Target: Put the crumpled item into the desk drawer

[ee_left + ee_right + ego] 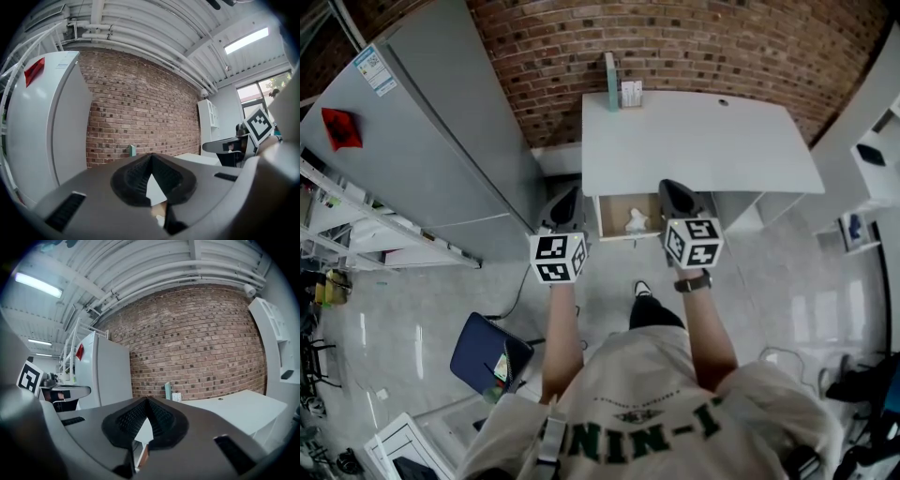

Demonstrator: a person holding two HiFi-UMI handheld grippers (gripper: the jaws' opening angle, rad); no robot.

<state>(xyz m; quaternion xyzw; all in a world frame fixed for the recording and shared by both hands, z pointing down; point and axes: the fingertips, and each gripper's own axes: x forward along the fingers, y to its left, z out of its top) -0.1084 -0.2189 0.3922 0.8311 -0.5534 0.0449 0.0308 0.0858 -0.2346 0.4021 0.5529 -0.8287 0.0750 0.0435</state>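
A crumpled white item (636, 221) lies inside the open desk drawer (613, 202), which is pulled out from under the white desk (703, 141). My left gripper (566, 199) hovers just left of the drawer, and my right gripper (673, 192) hovers at the drawer's right edge. Both point level toward the brick wall. In the left gripper view the left gripper (151, 157) has its dark fingertips meeting, with nothing between them. The right gripper (147, 400) looks the same in the right gripper view: shut and empty.
A grey fridge (441, 141) stands left of the desk. A teal upright object (610, 82) and a small white box (631, 94) sit at the desk's back edge. A dark blue seat (487, 352) is on the floor at lower left. White shelving (872, 159) is at right.
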